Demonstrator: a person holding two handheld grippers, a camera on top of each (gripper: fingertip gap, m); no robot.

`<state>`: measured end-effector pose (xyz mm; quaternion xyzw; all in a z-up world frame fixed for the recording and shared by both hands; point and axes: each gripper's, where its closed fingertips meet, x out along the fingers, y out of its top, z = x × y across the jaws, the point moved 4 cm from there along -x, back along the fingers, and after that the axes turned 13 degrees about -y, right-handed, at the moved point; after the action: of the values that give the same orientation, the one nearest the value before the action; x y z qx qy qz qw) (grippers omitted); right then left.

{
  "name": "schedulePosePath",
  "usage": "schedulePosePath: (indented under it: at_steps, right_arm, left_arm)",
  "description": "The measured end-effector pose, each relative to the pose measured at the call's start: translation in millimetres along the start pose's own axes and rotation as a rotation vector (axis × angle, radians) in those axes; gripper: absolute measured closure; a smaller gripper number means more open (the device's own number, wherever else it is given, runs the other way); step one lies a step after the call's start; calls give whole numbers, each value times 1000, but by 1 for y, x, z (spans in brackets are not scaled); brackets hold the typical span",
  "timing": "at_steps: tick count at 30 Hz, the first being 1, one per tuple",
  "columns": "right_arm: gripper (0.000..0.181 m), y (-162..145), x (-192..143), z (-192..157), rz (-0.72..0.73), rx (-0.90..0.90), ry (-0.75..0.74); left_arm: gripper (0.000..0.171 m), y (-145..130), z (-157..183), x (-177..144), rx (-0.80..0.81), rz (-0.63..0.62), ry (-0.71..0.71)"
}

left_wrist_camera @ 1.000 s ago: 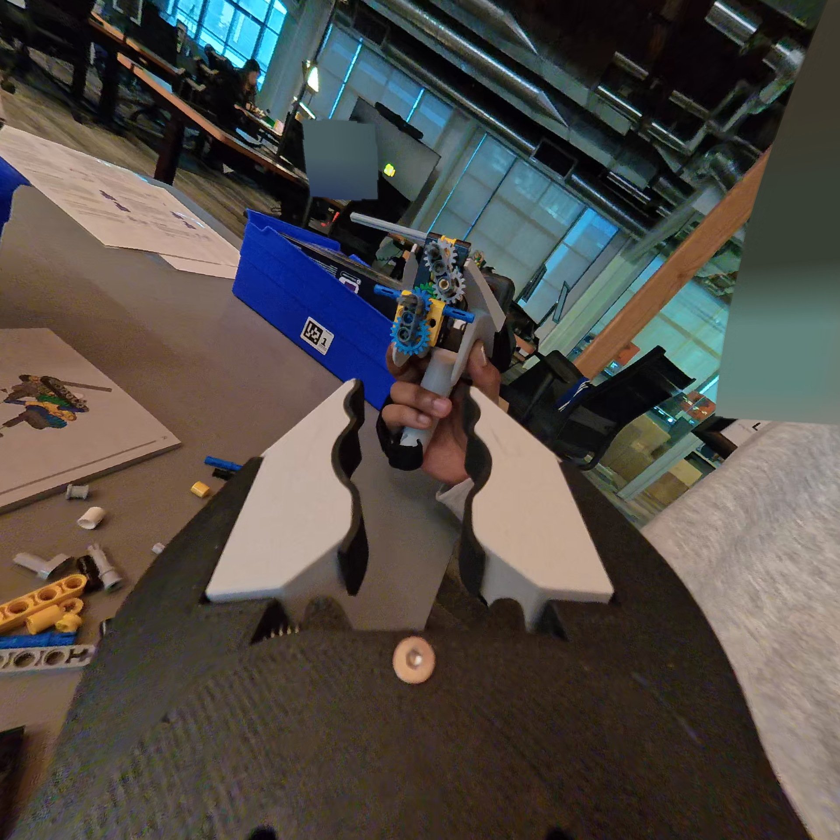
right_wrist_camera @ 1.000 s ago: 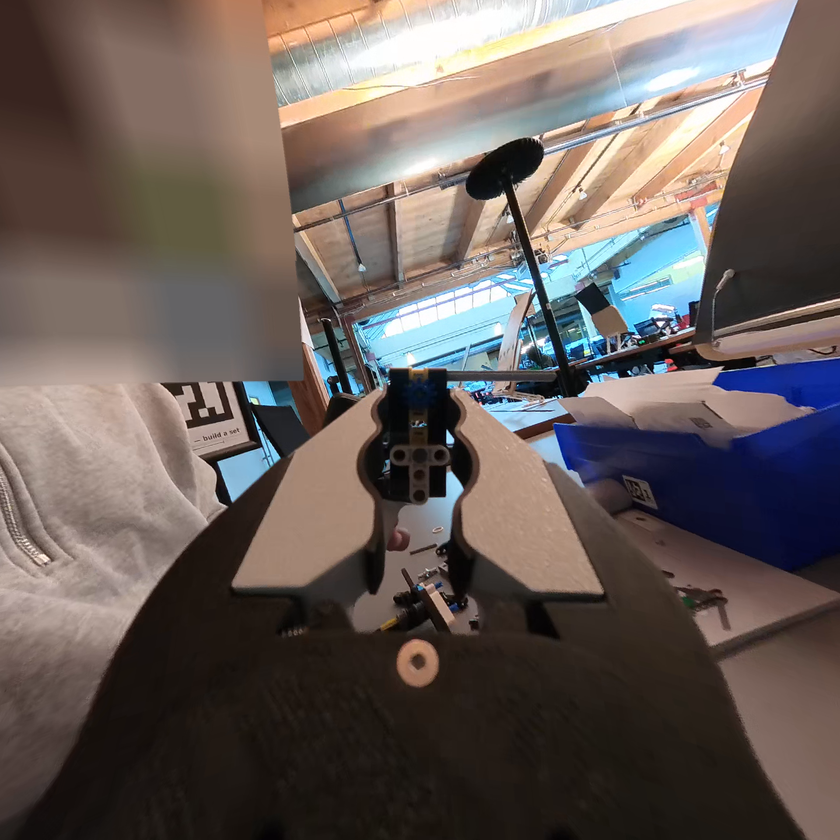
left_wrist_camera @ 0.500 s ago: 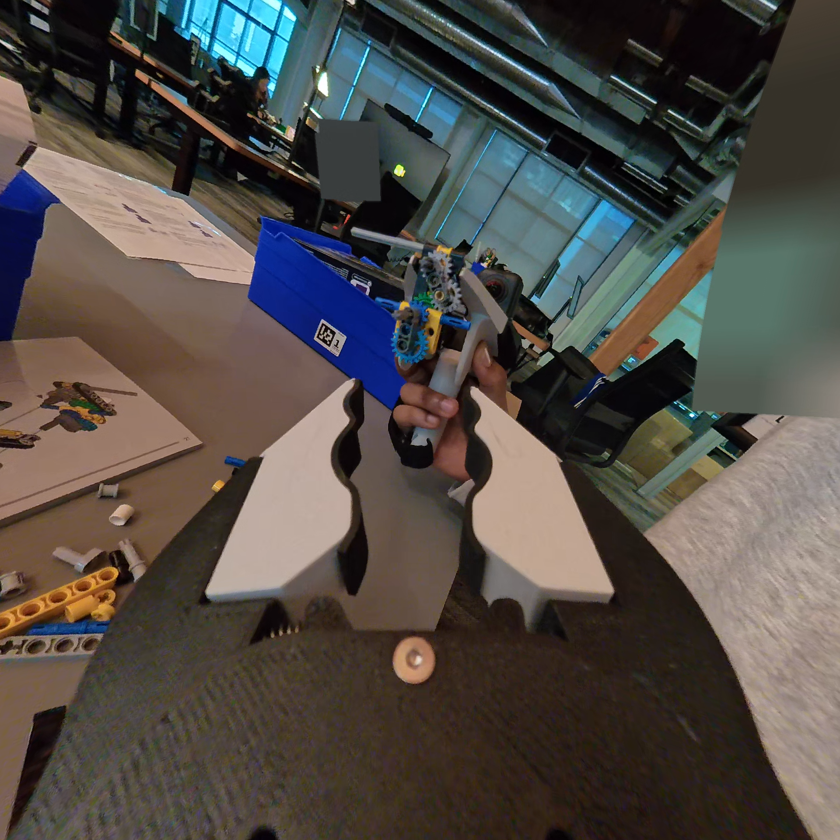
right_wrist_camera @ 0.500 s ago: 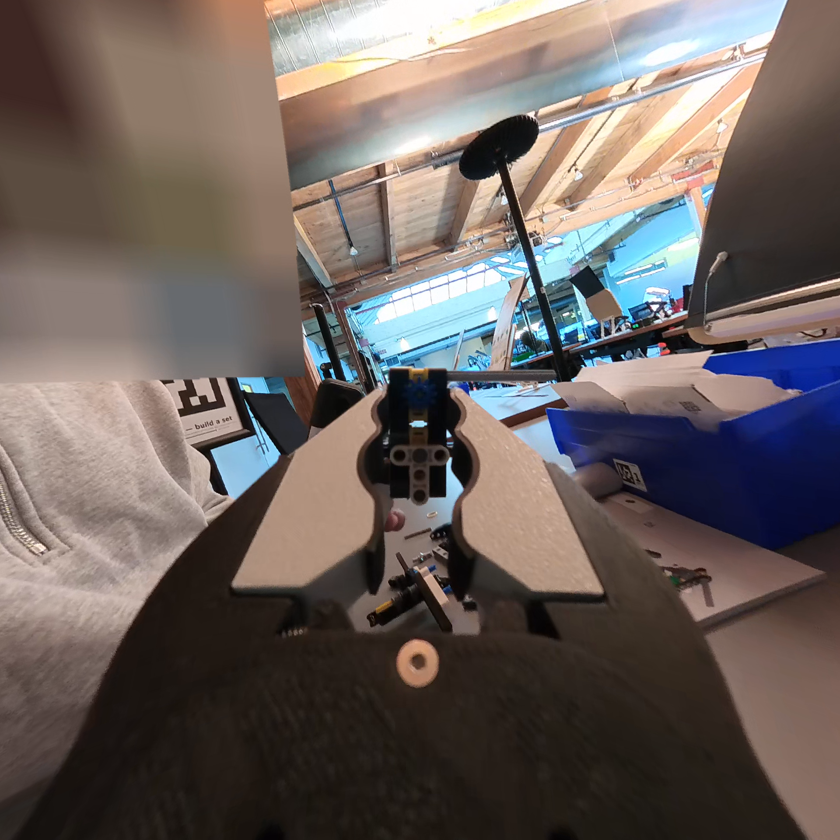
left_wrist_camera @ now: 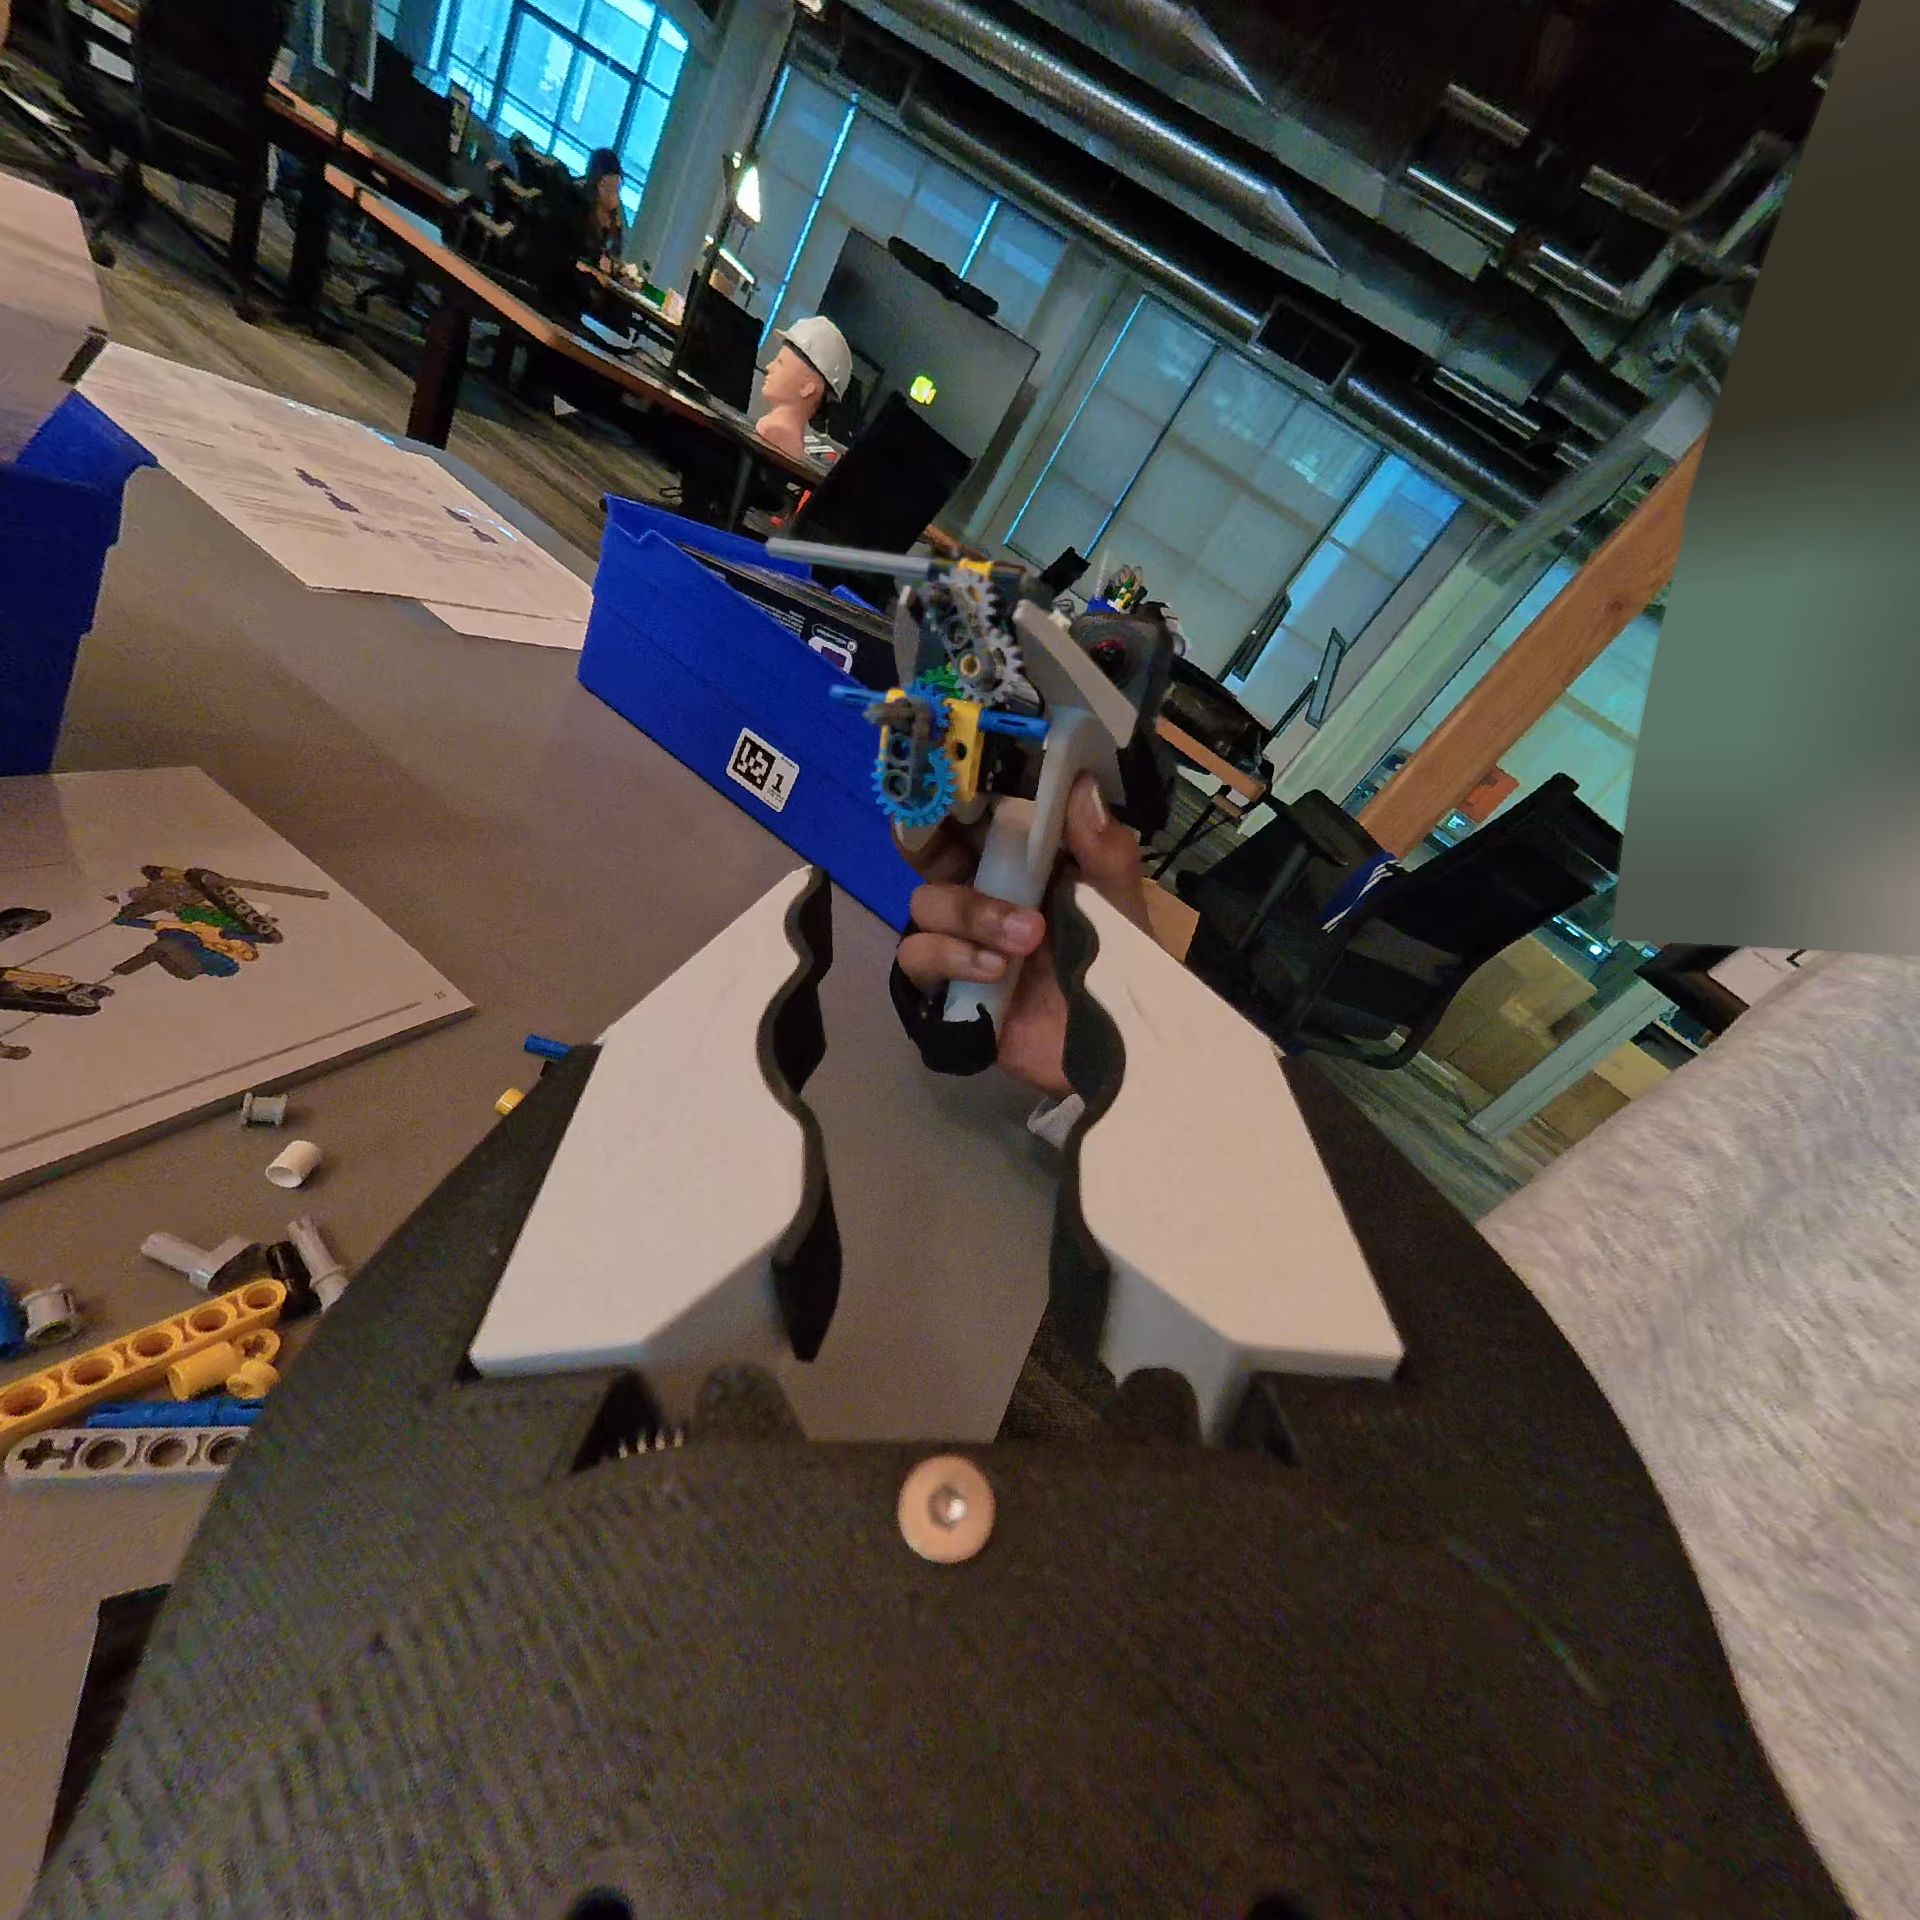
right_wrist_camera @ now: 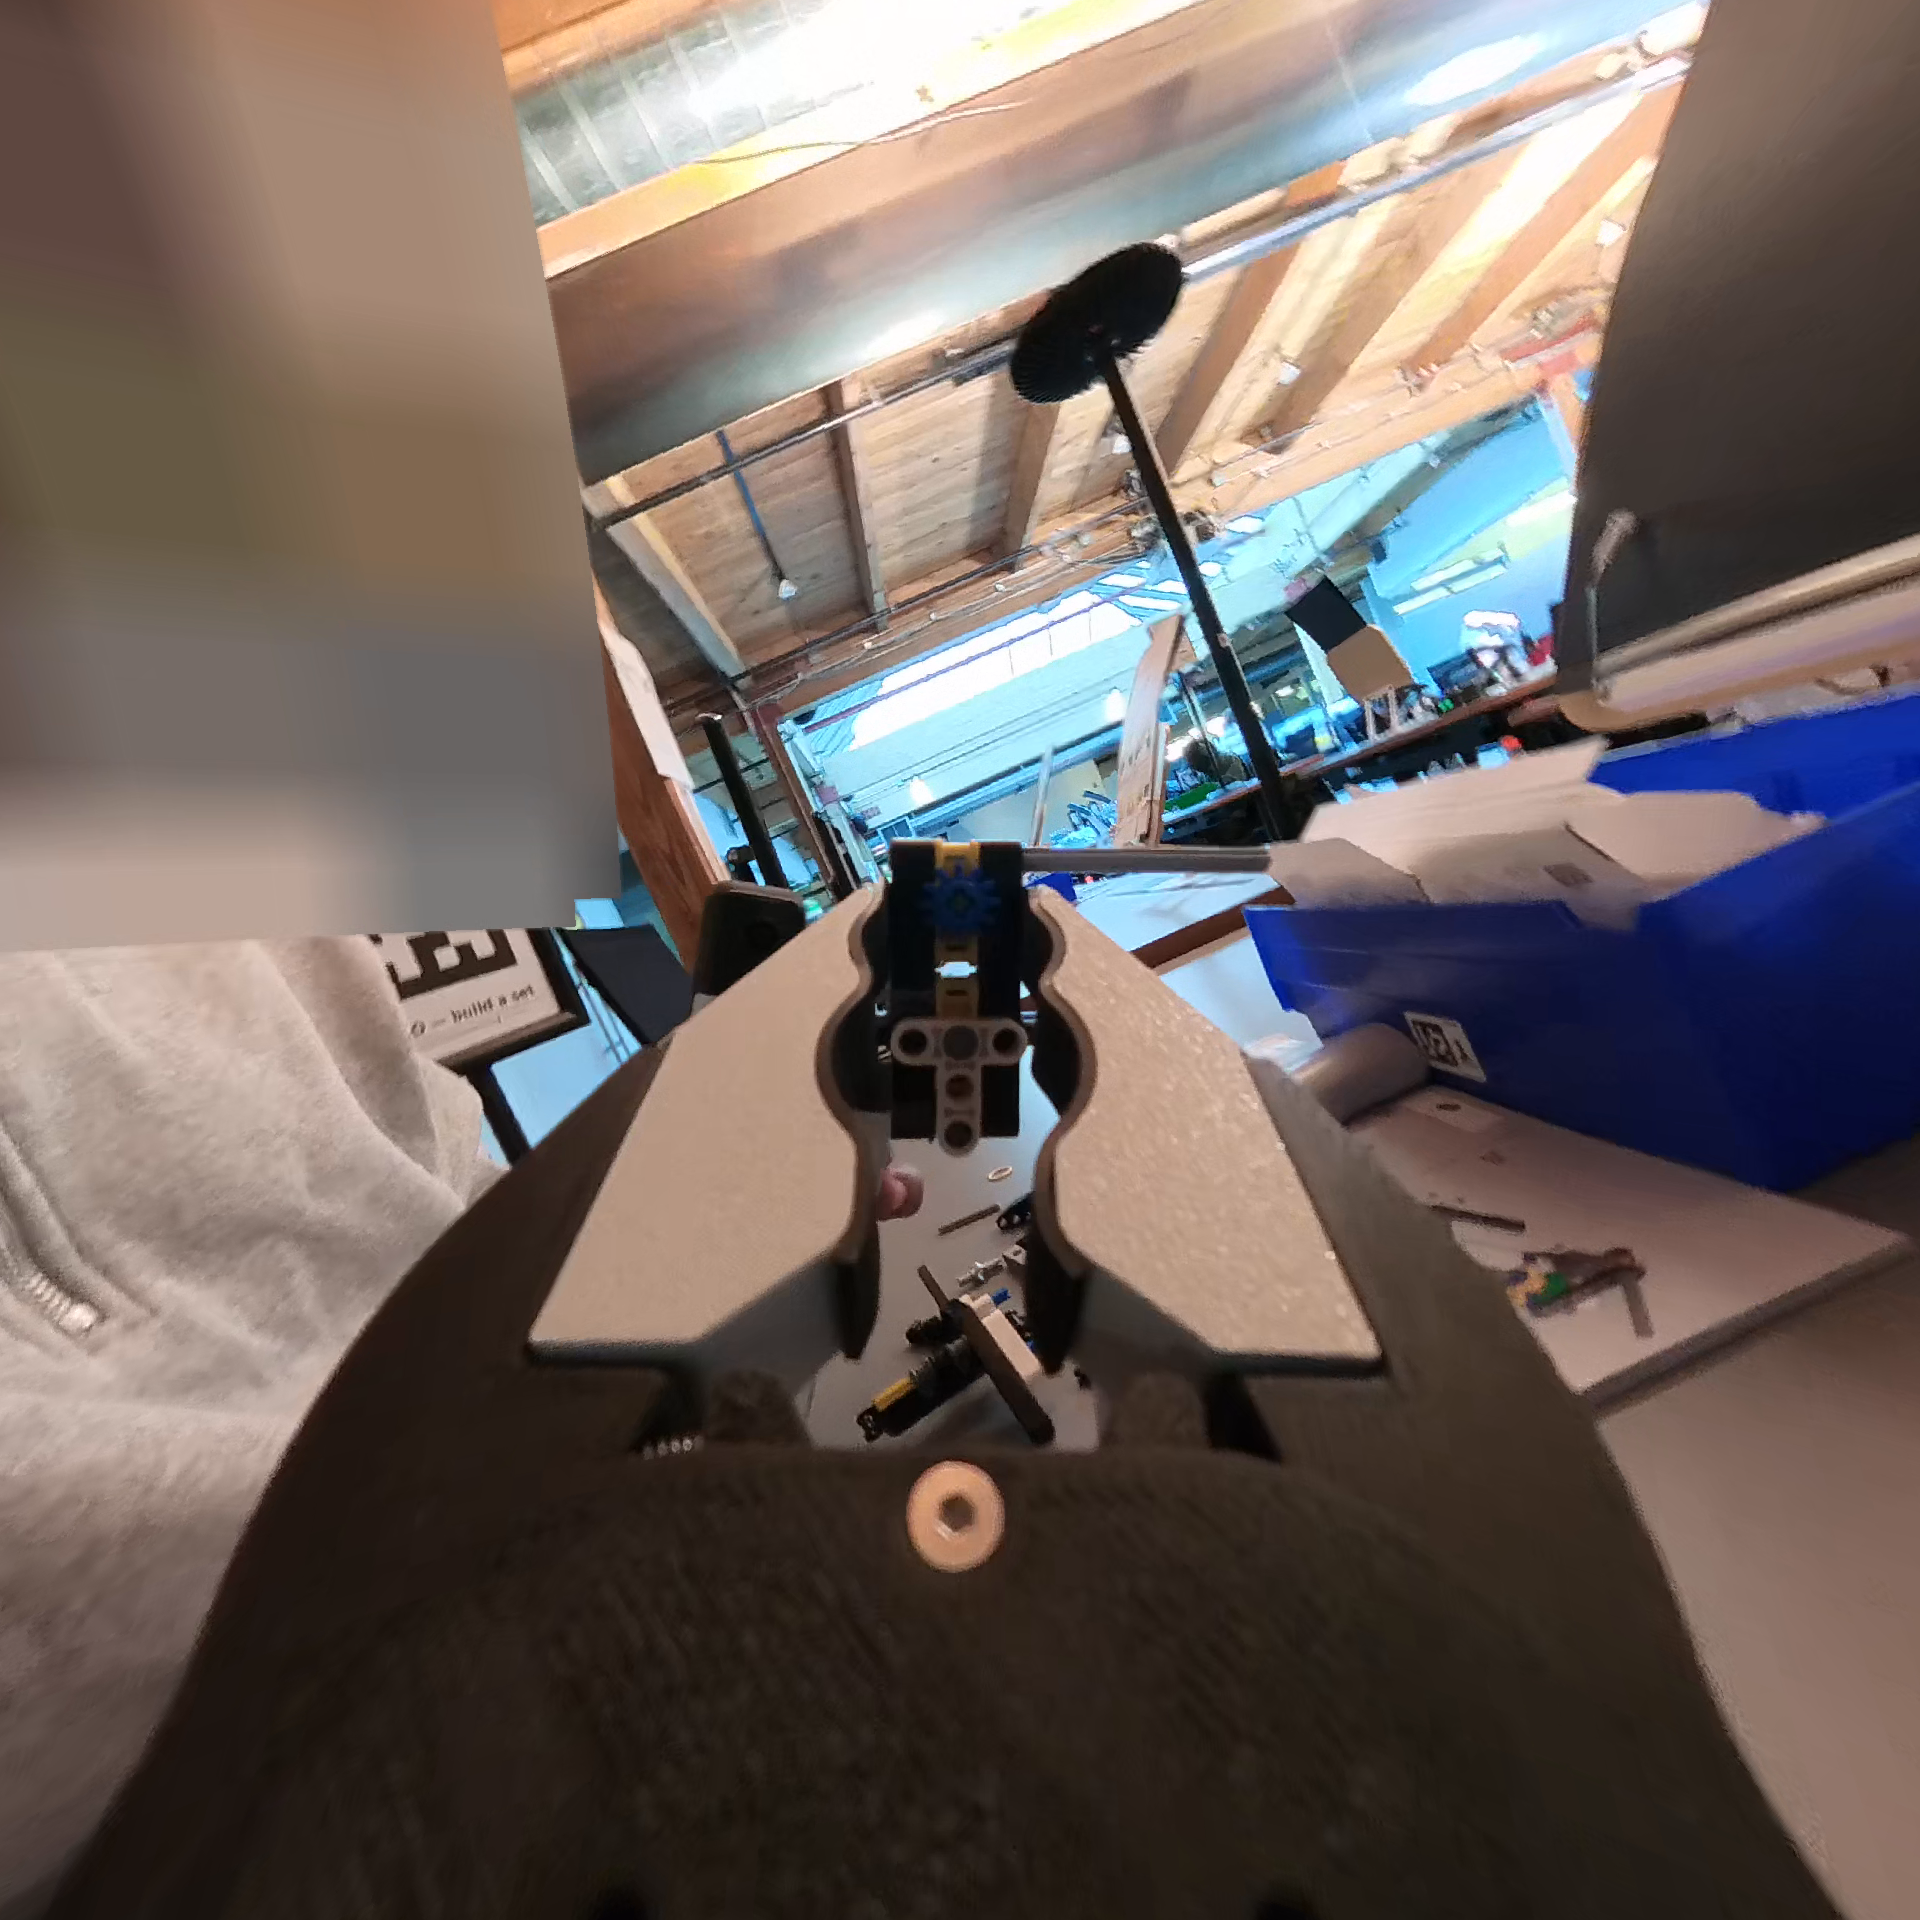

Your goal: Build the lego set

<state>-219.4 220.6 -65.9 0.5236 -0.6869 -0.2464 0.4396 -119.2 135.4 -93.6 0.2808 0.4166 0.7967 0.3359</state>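
Yellow-and-black geared assembly (right_wrist_camera: 958, 997) — clamped between the right gripper (right_wrist_camera: 956, 1023) fingers and held aloft over the grey table (left_wrist_camera: 499, 831), grey axle sticking out sideways. Since a second ago it has hardly shifted in the grip; the left view has swung to show more of the loose yellow beams (left_wrist_camera: 135, 1361) and instruction booklet (left_wrist_camera: 197, 966). Likely a pause before fetching a part. Left gripper (left_wrist_camera: 940, 1049) — fingers apart, empty, raised and tilted toward the assembly.

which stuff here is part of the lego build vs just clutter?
Job: lego assembly clamped in right gripper; open left gripper; loose parts; instruction booklet.

Lying about: blue bin, paper sheets, mannequin head, chair.
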Motion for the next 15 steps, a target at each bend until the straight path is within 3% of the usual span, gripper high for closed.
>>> schedulePosePath:
  at_steps: [8, 11, 15]
  right_arm:
    - [159, -3, 3, 7, -12, 20, -35]
    - [159, -2, 1, 6, -7, 17, -33]
    - [159, -4, 0, 8, -19, 20, -46]
  left_arm:
    - [131, 3, -9, -14, 48, -22, 82]
    - [131, 7, -21, -41, 108, -39, 188]
    - [129, 18, -35, -99, 76, 41, 269]
